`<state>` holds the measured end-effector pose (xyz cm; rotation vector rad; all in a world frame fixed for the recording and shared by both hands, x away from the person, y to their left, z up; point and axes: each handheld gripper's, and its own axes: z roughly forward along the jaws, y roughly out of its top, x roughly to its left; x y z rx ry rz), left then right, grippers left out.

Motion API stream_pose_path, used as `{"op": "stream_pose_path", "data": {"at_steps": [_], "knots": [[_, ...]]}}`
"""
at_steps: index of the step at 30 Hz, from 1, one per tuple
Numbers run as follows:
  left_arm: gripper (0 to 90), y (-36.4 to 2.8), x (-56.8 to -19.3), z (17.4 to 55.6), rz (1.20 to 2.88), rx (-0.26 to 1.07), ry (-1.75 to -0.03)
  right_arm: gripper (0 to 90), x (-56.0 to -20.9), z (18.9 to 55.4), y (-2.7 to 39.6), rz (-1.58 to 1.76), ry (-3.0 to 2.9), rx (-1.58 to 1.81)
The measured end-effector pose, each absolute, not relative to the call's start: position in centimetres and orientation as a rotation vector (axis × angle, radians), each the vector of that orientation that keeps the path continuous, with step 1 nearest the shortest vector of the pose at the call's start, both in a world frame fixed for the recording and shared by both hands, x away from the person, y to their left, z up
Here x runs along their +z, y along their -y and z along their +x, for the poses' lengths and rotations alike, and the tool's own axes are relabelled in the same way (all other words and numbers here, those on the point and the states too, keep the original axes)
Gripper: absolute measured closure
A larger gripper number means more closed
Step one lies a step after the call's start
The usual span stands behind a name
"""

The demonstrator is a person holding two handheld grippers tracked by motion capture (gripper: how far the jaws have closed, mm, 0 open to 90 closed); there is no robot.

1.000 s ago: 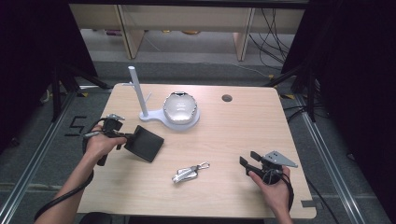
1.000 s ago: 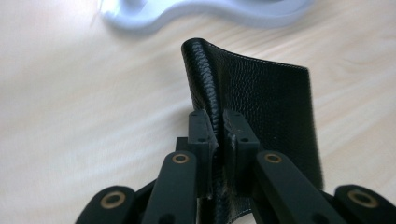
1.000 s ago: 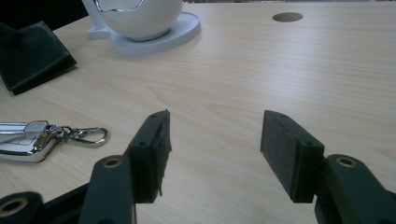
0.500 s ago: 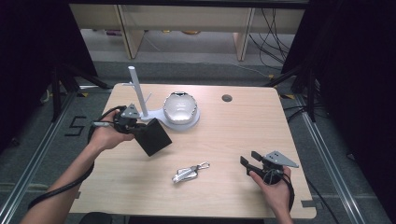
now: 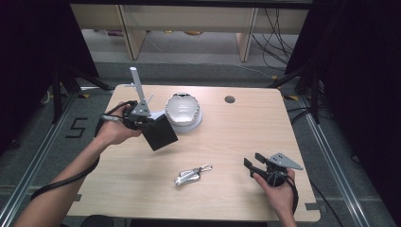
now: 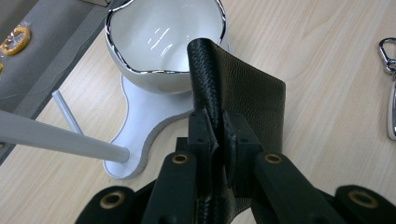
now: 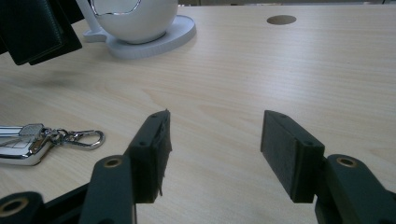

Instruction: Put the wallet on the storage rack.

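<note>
My left gripper (image 5: 144,120) is shut on a black leather wallet (image 5: 160,132), held off the table just left of the white bowl (image 5: 182,109). In the left gripper view the jaws pinch the wallet (image 6: 243,98) along its folded edge, with the bowl (image 6: 163,37) right behind it on its white stand (image 6: 140,135). A silver car key with a clip (image 5: 191,175) lies in the middle near the front. Over the front right of the table my right gripper (image 5: 255,166) stands open, nothing between its pads (image 7: 149,154). The key (image 7: 32,142) lies to its left.
A white upright post (image 5: 137,87) rises from the stand's base at the back left. A round cable hole (image 5: 230,99) sits near the far edge of the wooden table (image 5: 265,127). Shelving and cables stand on the floor beyond the table.
My left gripper has lifted the wallet off the table and carried it back and right toward the bowl. The right gripper has stayed where it was.
</note>
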<state>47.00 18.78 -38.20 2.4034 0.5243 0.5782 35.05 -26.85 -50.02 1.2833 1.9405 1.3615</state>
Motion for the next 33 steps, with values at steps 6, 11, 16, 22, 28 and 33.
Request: {"op": "stream_pose_path", "data": {"at_steps": [6, 11, 16, 22, 28, 33], "knots": [[82.2, -18.3, -37.6, 48.0, 2.443, 0.562, -0.500, 44.0, -50.1, 35.1, 26.7, 1.306, -1.945, 1.376], [82.2, -17.8, -36.8, 48.6, 2.500, 0.553, -0.440, 44.0, -50.1, 35.1, 26.7, 1.307, -1.943, 1.377], [82.2, -17.2, -36.3, 49.2, 2.556, 0.525, -0.395, 44.0, -50.2, 35.2, 26.7, 1.309, -1.950, 1.352], [82.1, -16.4, -35.5, 50.1, 2.611, 0.509, -0.358, 44.0, -50.2, 35.2, 26.7, 1.316, -1.949, 1.347], [82.0, -15.6, -35.2, 50.4, 2.599, 0.541, -0.339, 44.1, -50.2, 35.2, 26.8, 1.299, -1.949, 1.375], [82.0, -15.2, -34.7, 51.0, 2.576, 0.564, -0.341, 44.1, -50.2, 35.2, 26.8, 1.303, -1.941, 1.347]]}}
